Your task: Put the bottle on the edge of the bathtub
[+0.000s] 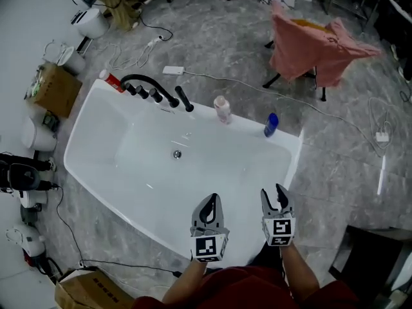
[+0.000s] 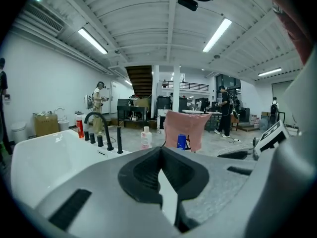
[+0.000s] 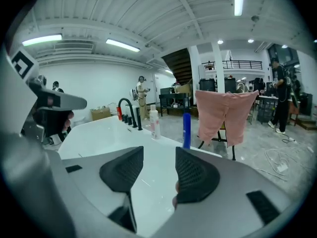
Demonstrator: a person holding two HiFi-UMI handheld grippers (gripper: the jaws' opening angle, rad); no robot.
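Note:
A white bathtub [image 1: 96, 172] fills the middle of the head view. On its far rim stand a blue bottle [image 1: 271, 125], a pale pink bottle [image 1: 222, 109] and, at the far left corner, a red bottle [image 1: 111, 80]. Both grippers hang over the near rim, well short of the bottles. My left gripper [image 1: 212, 199] is shut with its tips touching and nothing between them. My right gripper [image 1: 273, 192] is open and empty. The blue bottle [image 3: 186, 129] stands straight beyond the right gripper [image 3: 159, 148]. From the left gripper [image 2: 159, 150], the blue bottle [image 2: 182, 142] and pink bottle [image 2: 145, 138] show far off.
A black faucet set [image 1: 154, 92] lines the tub's far rim. A chair draped in pink cloth [image 1: 315, 47] stands behind the tub. Cables and a power strip [image 1: 172, 70] lie on the grey floor. Cardboard boxes [image 1: 55, 89] and tools sit at the left. People stand far back.

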